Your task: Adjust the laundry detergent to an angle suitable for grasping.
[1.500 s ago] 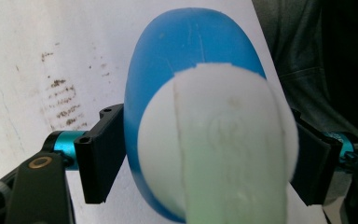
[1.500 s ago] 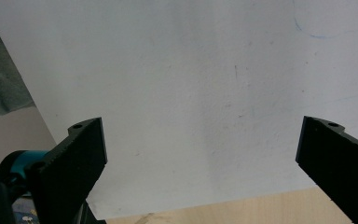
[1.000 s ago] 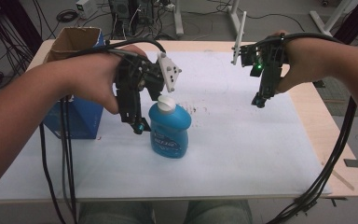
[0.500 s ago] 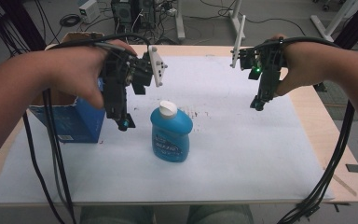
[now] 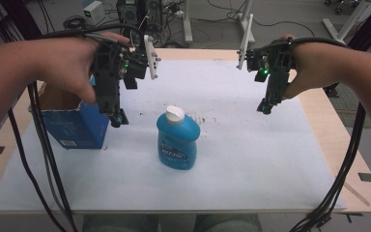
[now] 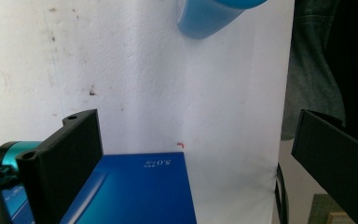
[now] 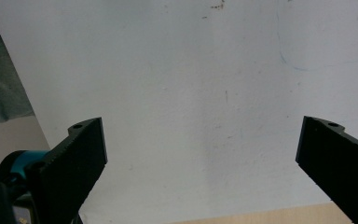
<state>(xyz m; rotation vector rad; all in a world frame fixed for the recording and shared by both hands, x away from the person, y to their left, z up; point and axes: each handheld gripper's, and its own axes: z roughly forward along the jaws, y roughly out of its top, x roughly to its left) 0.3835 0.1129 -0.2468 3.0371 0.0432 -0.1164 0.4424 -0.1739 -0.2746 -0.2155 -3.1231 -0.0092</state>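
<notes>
A blue bottle (image 5: pixel 177 142) with a white cap stands upright in the middle of the white sheet (image 5: pixel 251 164). My left gripper (image 5: pixel 117 118) hangs to its left, over the near corner of a blue box (image 5: pixel 75 128), apart from the bottle. Its jaws have just been opening and stand wide with nothing between them. In the left gripper view, the left gripper (image 6: pixel 196 140) looks down on the blue box (image 6: pixel 140 191), with the bottle (image 6: pixel 209 16) at the top edge. My right gripper (image 5: pixel 264 106) hovers open over bare sheet at the right; the right gripper (image 7: pixel 200 149) holds nothing.
The open-topped blue box stands at the sheet's left edge. The wooden table (image 5: pixel 352 145) rim shows to the right. Cables (image 5: pixel 43 159) trail from both grippers down past the front corners. Bare sheet lies in front of and to the right of the bottle.
My left gripper has drawn away from the bottle, leftward and upward, and its jaws have spread. The bottle stays upright on the sheet. The right gripper has barely moved.
</notes>
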